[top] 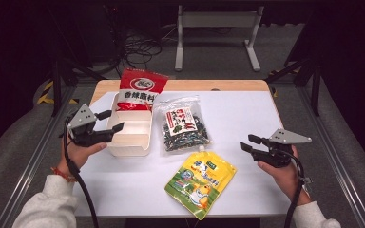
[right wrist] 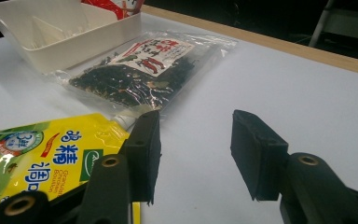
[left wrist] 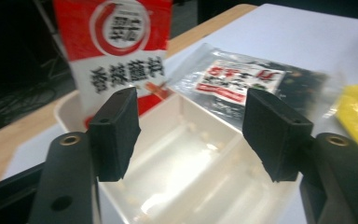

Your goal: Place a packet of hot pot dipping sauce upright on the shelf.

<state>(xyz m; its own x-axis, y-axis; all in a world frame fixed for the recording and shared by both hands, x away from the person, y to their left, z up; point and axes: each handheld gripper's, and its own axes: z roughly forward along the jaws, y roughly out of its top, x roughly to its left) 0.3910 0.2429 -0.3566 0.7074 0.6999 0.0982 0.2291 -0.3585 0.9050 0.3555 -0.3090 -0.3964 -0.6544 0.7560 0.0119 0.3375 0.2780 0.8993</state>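
Up close, ribbed box (left wrist: 200, 158) floor.

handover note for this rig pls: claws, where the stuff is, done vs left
Left claw: open, nothing held, at the white box.
Right claw: open, empty, above the table right of the packs.
Red snack bag: standing in the box's far end, so likely done.
Clear seaweed pack: flat beside the box.
Yellow pouch: flat nearer the front edge.
Left, probably: both flat packs into the box.

Lab: aluminium rig rails (top: 33, 156), floor cables (top: 140, 50).
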